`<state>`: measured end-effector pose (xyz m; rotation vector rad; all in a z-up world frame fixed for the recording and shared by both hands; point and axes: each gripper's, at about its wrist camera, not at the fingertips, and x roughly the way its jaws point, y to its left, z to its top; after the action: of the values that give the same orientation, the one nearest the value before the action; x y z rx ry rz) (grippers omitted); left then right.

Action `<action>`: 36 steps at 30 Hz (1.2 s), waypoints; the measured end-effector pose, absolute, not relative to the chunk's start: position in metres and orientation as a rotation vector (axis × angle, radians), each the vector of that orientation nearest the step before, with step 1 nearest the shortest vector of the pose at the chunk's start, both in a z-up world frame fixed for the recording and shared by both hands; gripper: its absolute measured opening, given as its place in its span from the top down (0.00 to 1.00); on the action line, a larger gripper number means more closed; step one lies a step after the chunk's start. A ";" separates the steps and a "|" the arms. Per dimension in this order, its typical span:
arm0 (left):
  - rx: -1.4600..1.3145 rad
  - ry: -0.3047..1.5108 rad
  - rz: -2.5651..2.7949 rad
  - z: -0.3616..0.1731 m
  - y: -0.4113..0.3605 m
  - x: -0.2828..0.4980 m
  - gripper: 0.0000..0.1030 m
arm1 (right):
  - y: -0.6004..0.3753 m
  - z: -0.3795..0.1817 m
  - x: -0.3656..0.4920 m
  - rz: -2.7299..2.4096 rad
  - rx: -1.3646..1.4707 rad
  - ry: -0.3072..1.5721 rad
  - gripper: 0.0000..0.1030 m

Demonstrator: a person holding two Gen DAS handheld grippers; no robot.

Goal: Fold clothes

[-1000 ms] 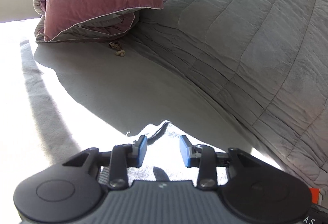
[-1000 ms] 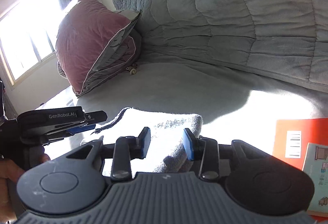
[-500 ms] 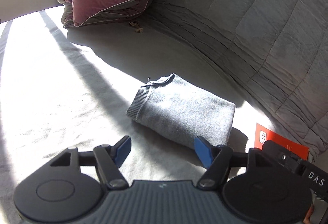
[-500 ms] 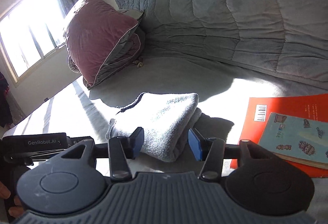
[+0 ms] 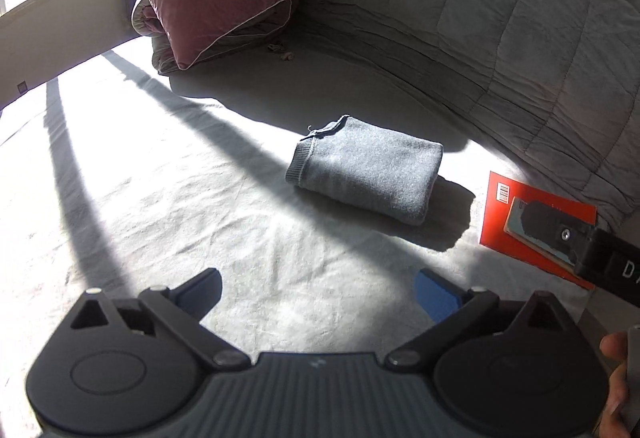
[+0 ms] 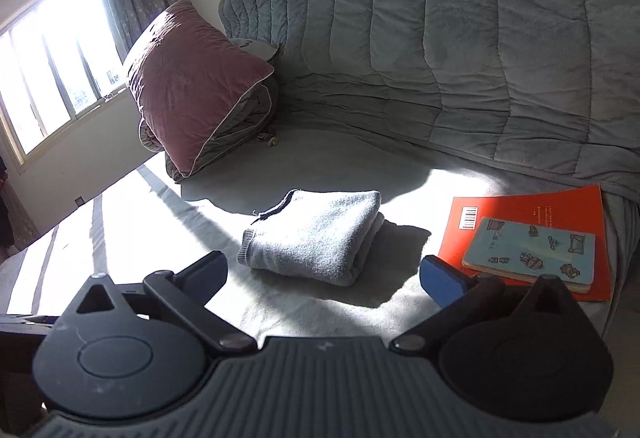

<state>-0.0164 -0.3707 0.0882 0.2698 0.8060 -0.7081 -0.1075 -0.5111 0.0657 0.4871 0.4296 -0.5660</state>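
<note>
On sunlit bed: folded sweater (image 5: 366, 169), both grippers opening, empty.
Right view alone shows blue booklet (image 6: 530, 250) whole atop red book (image 6: 560, 203).

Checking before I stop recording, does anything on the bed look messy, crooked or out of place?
Mostly tidy. The grey folded garment lies flat and compact, clear of both opening grippers. Only oddities: a loose thread at its ribbed cuff, and a small crumpled scrap beside the pink pillow.

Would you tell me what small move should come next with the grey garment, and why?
Probably none on it: draw both grippers clear. The grey garment lies folded on the bed, the left gripper and right gripper are opening with nothing between them.
</note>
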 end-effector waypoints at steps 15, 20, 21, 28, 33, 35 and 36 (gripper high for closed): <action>0.288 0.831 -0.679 0.087 -0.346 -0.056 0.01 | -0.483 0.064 -0.159 -0.655 0.615 0.507 0.00; 0.301 0.824 -0.686 0.090 -0.346 -0.060 0.01 | -0.479 0.065 -0.160 -0.654 0.604 0.507 0.00; 0.303 0.822 -0.688 0.090 -0.346 -0.060 0.01 | -0.477 0.065 -0.160 -0.650 0.600 0.509 0.00; 0.315 0.817 -0.697 0.092 -0.346 -0.065 0.01 | -0.472 0.066 -0.158 -0.635 0.587 0.517 0.00; 0.311 0.820 -0.698 0.093 -0.346 -0.065 0.01 | -0.472 0.066 -0.159 -0.643 0.588 0.518 0.00; 0.310 0.820 -0.699 0.093 -0.346 -0.066 0.01 | -0.472 0.066 -0.159 -0.644 0.587 0.519 0.00; 0.309 0.820 -0.700 0.093 -0.346 -0.066 0.01 | -0.472 0.066 -0.160 -0.644 0.586 0.520 0.00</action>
<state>-0.0662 -0.3459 0.0927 0.3090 0.8201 -0.7002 -0.1597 -0.4718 0.0659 0.5863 0.5197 -0.6444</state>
